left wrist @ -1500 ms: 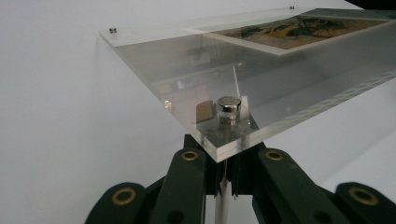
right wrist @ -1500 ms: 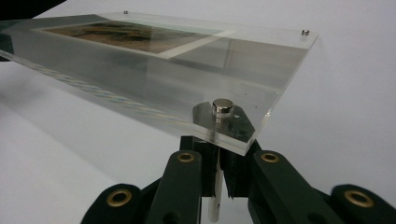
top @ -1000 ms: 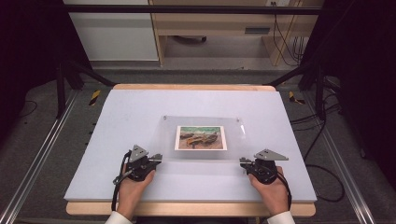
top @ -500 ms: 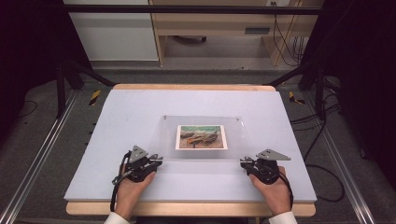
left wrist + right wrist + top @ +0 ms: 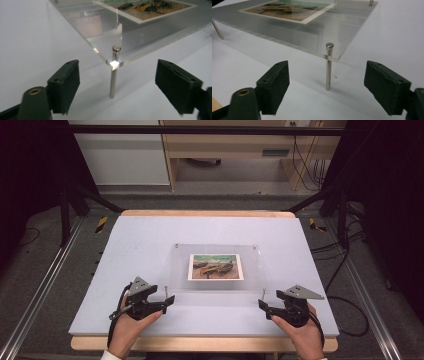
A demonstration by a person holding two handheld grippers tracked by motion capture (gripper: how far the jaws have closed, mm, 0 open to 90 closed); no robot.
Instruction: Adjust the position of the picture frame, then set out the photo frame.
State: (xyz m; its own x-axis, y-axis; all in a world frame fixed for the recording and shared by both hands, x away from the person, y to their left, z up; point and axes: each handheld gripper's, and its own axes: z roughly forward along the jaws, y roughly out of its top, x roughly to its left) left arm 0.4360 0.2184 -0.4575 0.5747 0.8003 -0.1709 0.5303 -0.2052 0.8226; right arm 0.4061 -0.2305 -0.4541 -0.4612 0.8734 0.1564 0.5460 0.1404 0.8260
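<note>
I have both grippers at the near corners of the clear acrylic plate [image 5: 215,267] on the counter [image 5: 150,235]. My left gripper [image 5: 170,300] has just been opening (jaws wide, nothing gripped), a metal corner post [image 5: 113,75] ahead between them. My right gripper [image 5: 262,304] likewise, its post [image 5: 328,67] just ahead.

Grey floor [image 5: 45,270], wooden desk [image 5: 235,150], white cabinet [image 5: 120,155], dark surroundings
</note>
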